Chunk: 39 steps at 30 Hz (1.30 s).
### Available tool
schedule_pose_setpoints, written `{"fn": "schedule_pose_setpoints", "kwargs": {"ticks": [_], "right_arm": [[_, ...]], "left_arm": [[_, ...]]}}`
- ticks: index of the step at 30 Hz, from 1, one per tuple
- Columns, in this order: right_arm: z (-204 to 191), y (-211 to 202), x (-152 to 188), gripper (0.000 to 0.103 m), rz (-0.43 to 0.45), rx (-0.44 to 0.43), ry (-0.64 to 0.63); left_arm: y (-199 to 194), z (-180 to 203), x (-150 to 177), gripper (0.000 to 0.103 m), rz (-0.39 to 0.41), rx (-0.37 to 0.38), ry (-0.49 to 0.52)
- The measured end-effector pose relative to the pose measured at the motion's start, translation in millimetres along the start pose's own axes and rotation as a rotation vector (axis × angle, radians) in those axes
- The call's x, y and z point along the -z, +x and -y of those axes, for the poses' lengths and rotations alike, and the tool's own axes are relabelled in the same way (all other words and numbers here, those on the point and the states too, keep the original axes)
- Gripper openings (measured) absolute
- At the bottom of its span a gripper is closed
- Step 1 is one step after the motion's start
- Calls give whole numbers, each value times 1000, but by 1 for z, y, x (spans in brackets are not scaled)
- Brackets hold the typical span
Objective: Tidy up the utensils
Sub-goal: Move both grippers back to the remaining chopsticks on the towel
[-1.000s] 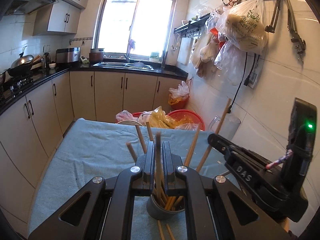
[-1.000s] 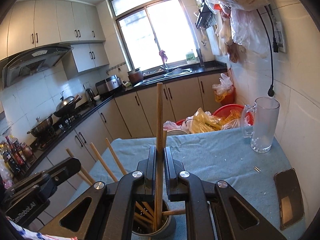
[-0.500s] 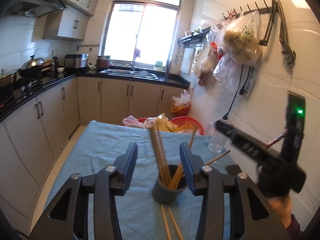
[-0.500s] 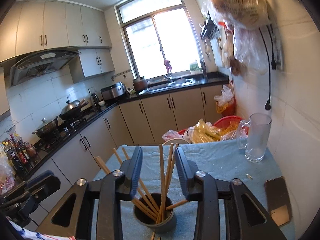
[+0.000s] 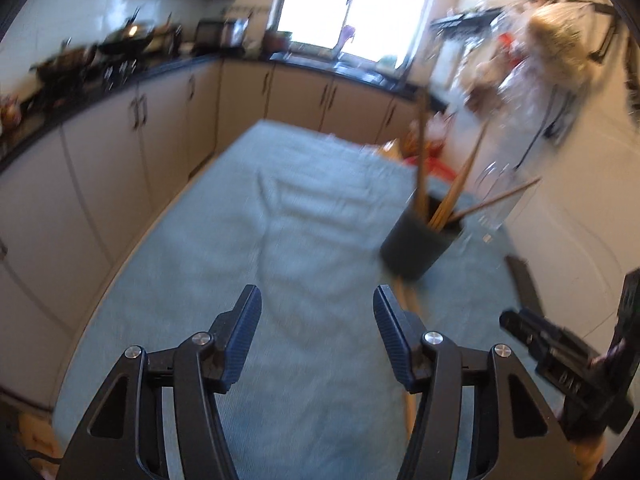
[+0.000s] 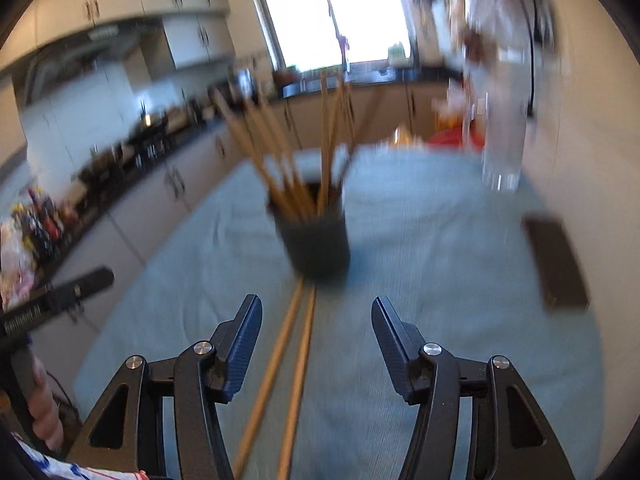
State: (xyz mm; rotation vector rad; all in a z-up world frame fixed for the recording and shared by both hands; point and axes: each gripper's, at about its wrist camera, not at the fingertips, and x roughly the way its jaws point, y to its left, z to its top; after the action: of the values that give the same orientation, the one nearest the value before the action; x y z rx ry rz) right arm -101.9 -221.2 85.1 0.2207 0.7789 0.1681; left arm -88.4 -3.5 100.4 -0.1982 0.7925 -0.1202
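From the left wrist, the left gripper (image 5: pixel 316 328) hung over bare blue cloth (image 5: pixel 248 240) on the worktop, its jaws opening, about half apart, with nothing between them. The dark cup (image 5: pixel 418 246) stood ahead and to the right, chopsticks (image 5: pixel 452 196) fanned out of it, probably because loose sticks lean on the rim. A stick (image 5: pixel 408 396) lying on the cloth showed beside the right jaw, not in the gap. The right gripper (image 5: pixel 560 360) sat at the lower right edge.

From the right wrist, the right gripper (image 6: pixel 316 328) also had its jaws opening, empty. Two loose chopsticks (image 6: pixel 288 380) lay side by side on the cloth (image 6: pixel 420 280), running from the cup (image 6: pixel 314 240) back between the jaws, untouched; the gripper seemed lined up along them to collect them next. A glass mug (image 6: pixel 502 152) and a dark phone (image 6: pixel 556 266) stood clear, to the right.
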Motion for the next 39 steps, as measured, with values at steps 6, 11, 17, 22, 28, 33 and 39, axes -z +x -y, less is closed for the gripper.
{"fn": "schedule_pose_setpoints", "kwargs": {"ticks": [6, 11, 17, 22, 28, 33, 39], "right_arm": [[1, 27, 38, 61, -112, 14, -1], [-12, 43, 49, 61, -151, 22, -39], [-29, 53, 55, 59, -161, 92, -133], [-29, 64, 58, 42, -195, 126, -149], [-25, 67, 57, 20, -204, 148, -156], [5, 60, 52, 15, -212, 203, -58], [37, 44, 54, 15, -215, 231, 42]], "left_arm": [[11, 0, 28, 57, -42, -107, 60], [14, 6, 32, 57, -31, -164, 118], [22, 6, 35, 57, -56, -166, 133], [25, 9, 36, 57, -64, -171, 146], [30, 11, 37, 57, -84, -169, 151], [34, 16, 37, 57, -104, -142, 158], [50, 46, 38, 57, -170, -28, 215]]}}
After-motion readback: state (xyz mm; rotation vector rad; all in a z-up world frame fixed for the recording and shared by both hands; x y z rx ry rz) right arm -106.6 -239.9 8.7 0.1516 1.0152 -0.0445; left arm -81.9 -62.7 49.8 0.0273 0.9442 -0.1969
